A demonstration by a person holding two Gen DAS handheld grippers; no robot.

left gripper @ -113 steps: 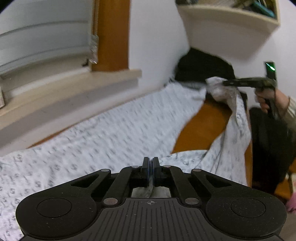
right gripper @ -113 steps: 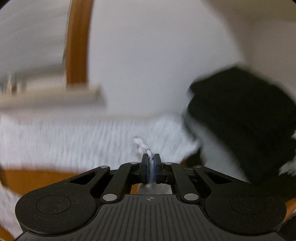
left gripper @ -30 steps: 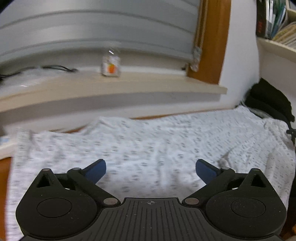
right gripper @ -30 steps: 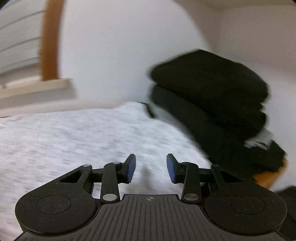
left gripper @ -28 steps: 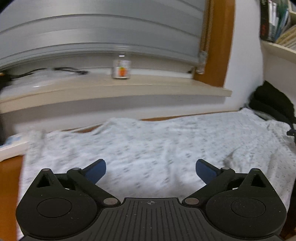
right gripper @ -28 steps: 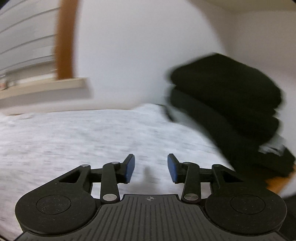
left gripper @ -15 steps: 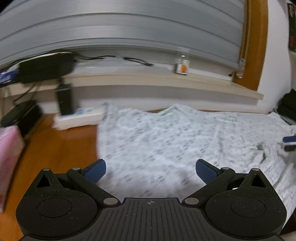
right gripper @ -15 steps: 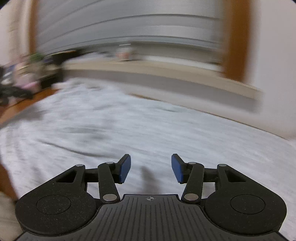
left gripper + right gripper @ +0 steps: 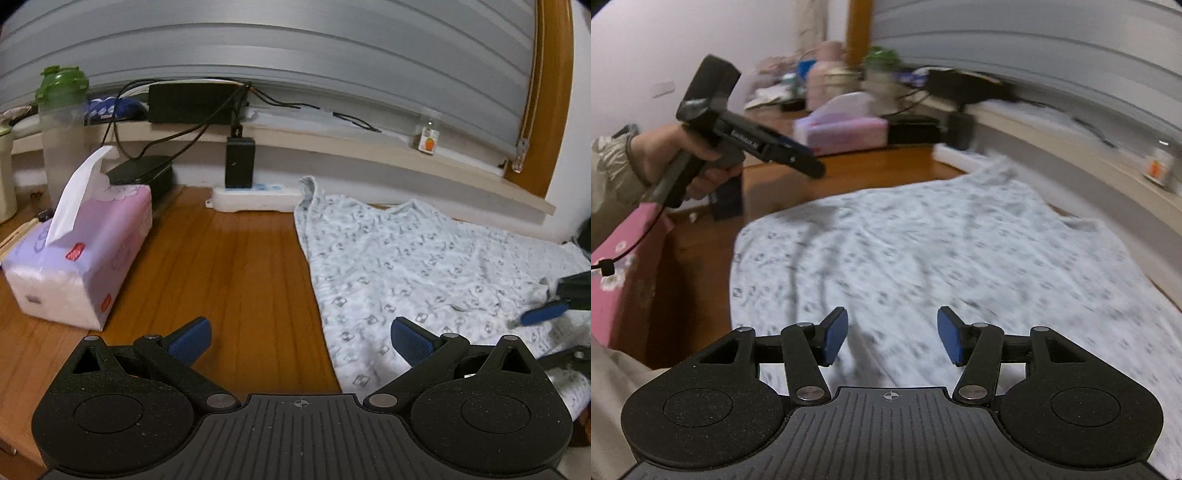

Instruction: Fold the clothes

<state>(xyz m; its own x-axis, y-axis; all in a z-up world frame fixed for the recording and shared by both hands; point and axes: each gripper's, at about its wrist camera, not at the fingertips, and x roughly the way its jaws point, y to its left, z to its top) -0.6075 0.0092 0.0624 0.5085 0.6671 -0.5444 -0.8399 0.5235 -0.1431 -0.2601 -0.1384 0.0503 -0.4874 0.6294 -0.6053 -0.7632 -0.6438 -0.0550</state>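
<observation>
1. The patterned white garment [image 9: 424, 266] lies spread flat on the wooden table [image 9: 229, 266], its left edge running down the middle of the left wrist view and its far edge near the windowsill [image 9: 369, 151].
2. The left gripper [image 9: 301, 334] hovers over that left edge with its jaws wide apart and nothing between them.
3. The right gripper [image 9: 892, 339] hangs above the middle of the cloth; its jaws have just been opening, stand apart, and hold nothing.
4. Judging by this, the spreading step looks finished and the first fold has not yet begun.
5. The next move likely calls for each gripper to come down on an edge or corner, pinch a single layer, and carry it across evenly.
6. The tissue box [image 9: 77, 251] and power strip [image 9: 255, 197] sit close to the cloth's left side, so a lifted edge could brush them.
</observation>
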